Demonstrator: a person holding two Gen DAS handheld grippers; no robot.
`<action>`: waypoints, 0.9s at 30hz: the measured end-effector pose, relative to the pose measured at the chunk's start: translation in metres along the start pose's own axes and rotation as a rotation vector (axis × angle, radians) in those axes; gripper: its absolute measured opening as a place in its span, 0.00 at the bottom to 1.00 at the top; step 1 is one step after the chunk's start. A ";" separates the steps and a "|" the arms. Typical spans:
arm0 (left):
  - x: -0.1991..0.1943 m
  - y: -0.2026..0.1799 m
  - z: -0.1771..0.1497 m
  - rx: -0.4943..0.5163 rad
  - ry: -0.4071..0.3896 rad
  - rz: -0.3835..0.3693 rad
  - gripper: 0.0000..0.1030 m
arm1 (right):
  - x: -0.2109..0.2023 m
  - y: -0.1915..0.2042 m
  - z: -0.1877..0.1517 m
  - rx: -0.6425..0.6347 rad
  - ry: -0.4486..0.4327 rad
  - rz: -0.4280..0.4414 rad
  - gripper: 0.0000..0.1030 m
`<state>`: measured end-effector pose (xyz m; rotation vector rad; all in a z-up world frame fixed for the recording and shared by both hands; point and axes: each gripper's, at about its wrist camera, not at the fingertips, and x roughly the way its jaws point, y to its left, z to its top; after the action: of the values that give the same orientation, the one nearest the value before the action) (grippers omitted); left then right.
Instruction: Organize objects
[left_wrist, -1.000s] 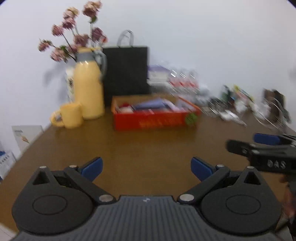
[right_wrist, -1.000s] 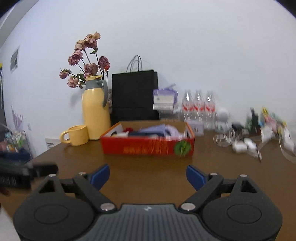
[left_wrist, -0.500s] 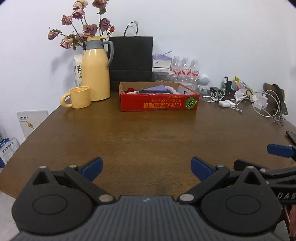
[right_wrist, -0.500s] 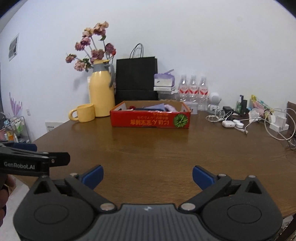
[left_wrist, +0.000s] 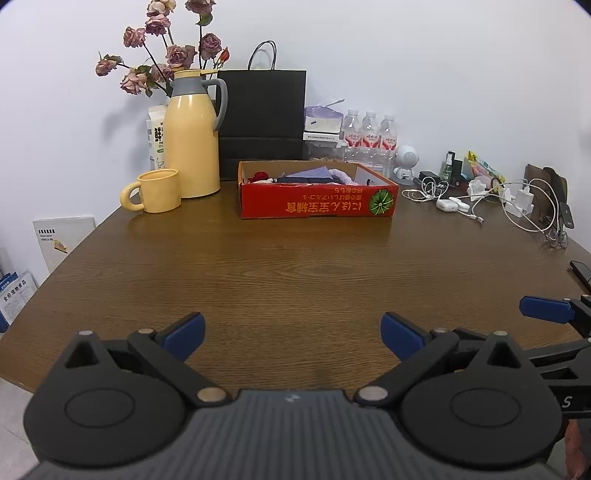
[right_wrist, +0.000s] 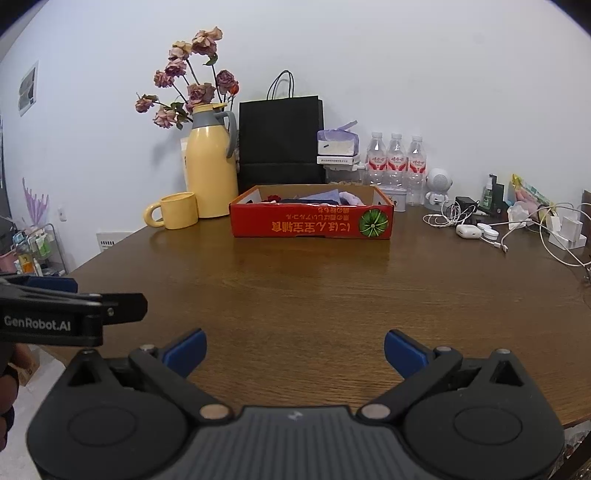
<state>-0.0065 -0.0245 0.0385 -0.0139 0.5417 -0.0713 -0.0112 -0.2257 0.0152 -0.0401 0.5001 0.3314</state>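
Left wrist view: both claws, left claw (left_wrist: 291, 334) and right claw (right_wrist: 295, 349), gape empty over bare table (left_wrist: 295, 266), red box (left_wrist: 317, 201) beyond.

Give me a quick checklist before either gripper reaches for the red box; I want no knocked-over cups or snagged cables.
1. Left gripper open with nothing between its fingers: ok.
2. Right gripper open with nothing between its fingers: ok.
3. Bare table between the grippers and the red box: ok.
4. Yellow mug standing apart from the box, off to its left: ok.
5. White cables lying to the right of the box and not touching it: ok.
6. What lies in the box and whether it can be gripped: cannot tell; only some cloth-like purple, dark and red things show over the wall.
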 end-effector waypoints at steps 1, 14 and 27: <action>0.000 0.000 0.000 0.002 -0.001 0.000 1.00 | 0.000 0.000 0.000 0.000 0.000 0.000 1.00; -0.001 0.000 -0.001 -0.006 0.004 0.006 1.00 | 0.003 -0.005 0.000 0.031 0.024 -0.006 1.00; 0.001 0.001 -0.003 -0.012 0.024 0.004 1.00 | 0.002 -0.005 -0.001 0.042 0.009 -0.005 1.00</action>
<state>-0.0071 -0.0234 0.0356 -0.0236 0.5662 -0.0642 -0.0088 -0.2305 0.0130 -0.0026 0.5157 0.3159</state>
